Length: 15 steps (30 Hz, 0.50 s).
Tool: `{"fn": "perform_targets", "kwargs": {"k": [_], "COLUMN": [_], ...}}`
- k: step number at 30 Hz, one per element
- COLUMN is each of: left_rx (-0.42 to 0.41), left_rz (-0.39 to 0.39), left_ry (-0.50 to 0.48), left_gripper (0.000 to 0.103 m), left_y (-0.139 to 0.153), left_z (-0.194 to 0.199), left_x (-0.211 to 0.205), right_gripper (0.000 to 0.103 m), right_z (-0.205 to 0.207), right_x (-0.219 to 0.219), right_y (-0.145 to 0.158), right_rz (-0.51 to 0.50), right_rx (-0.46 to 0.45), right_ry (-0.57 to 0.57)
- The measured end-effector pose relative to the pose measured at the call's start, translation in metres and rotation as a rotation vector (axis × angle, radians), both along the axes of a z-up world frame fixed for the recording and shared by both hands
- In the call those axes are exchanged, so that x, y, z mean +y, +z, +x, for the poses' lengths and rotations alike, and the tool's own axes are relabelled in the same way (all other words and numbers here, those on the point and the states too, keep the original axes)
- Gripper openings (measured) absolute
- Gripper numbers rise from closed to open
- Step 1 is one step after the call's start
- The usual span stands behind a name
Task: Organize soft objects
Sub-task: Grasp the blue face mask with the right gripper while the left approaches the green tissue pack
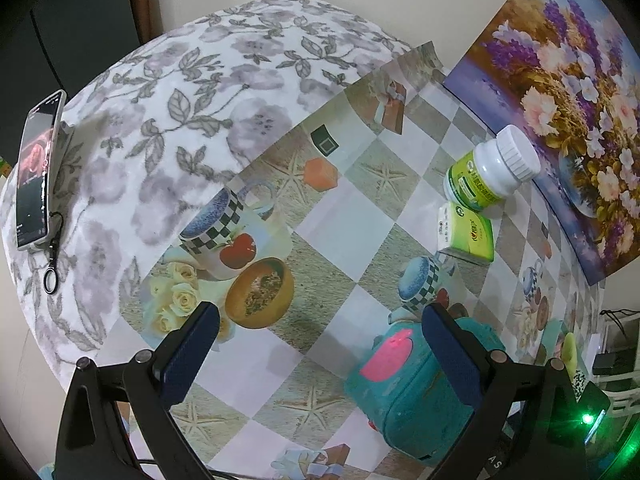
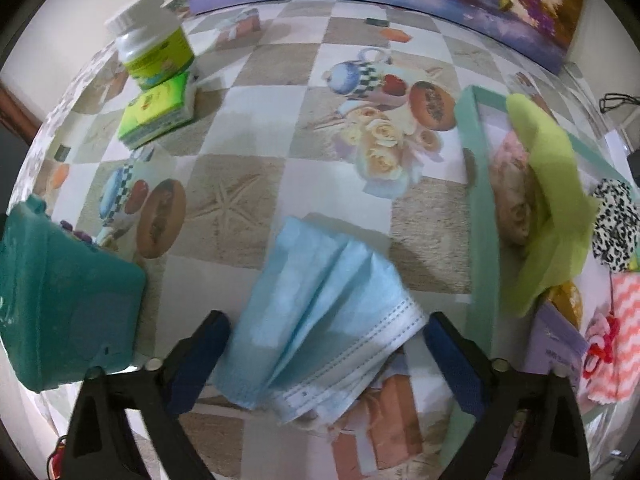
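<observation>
Right tool (image 2: 326, 354) pointing steeply down, fingers apart astride blue face mask (image 2: 320, 320), not pressing

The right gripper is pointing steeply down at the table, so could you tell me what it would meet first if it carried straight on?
Most likely the blue face mask, lying crumpled between the open right gripper fingers; the patterned tablecloth is underneath.
</observation>
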<state>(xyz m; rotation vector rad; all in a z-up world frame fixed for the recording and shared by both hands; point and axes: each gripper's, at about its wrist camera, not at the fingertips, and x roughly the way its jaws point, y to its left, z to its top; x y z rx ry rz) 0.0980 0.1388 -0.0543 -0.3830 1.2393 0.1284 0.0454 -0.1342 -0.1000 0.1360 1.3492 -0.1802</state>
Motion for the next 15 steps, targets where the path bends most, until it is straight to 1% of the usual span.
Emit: {"fn": "perform_targets", "kwargs": {"k": [2, 3, 5, 8, 10, 11, 15], "left_rx": [0.003, 0.003, 0.005, 0.004, -0.004, -0.009, -0.013], "left_rz": [-0.003, 0.000, 0.014, -0.003, 0.008, 0.018, 0.049], "left_ry": [-0.009, -0.012, -0.019, -0.033, -0.037, -0.042, -0.084], "left_gripper": [0.101, 0.101, 0.101, 0.101, 0.101, 0.101, 0.101], "left_y": [0.000, 0.001, 0.003, 0.007, 0.013, 0.015, 0.022], "left_z": [0.001, 0.001, 0.003, 0.008, 0.013, 0.016, 0.033], "left_x": [-0.003, -0.004, -0.007, -0.008, -0.008, -0.009, -0.017], "right_gripper": [0.084, 0.082, 0.076, 0.069, 0.064, 0.062, 0.059], "right_z": [-0.001, -0.001, -0.001, 0.003, 0.007, 0.009, 0.019], "right_x": [-0.002, -0.003, -0.004, -0.006, -0.008, -0.009, -0.017], "right_y": [0.002, 0.003, 0.004, 0.008, 0.012, 0.013, 0.015], "right_rz": [0.003, 0.004, 0.005, 0.006, 0.001, -0.002, -0.009], "right_rx": [-0.006, -0.010, -0.017, -0.033, -0.042, -0.048, -0.070], "right_ry": [-0.008, -0.009, -0.007, 0.003, 0.009, 0.011, 0.002]}}
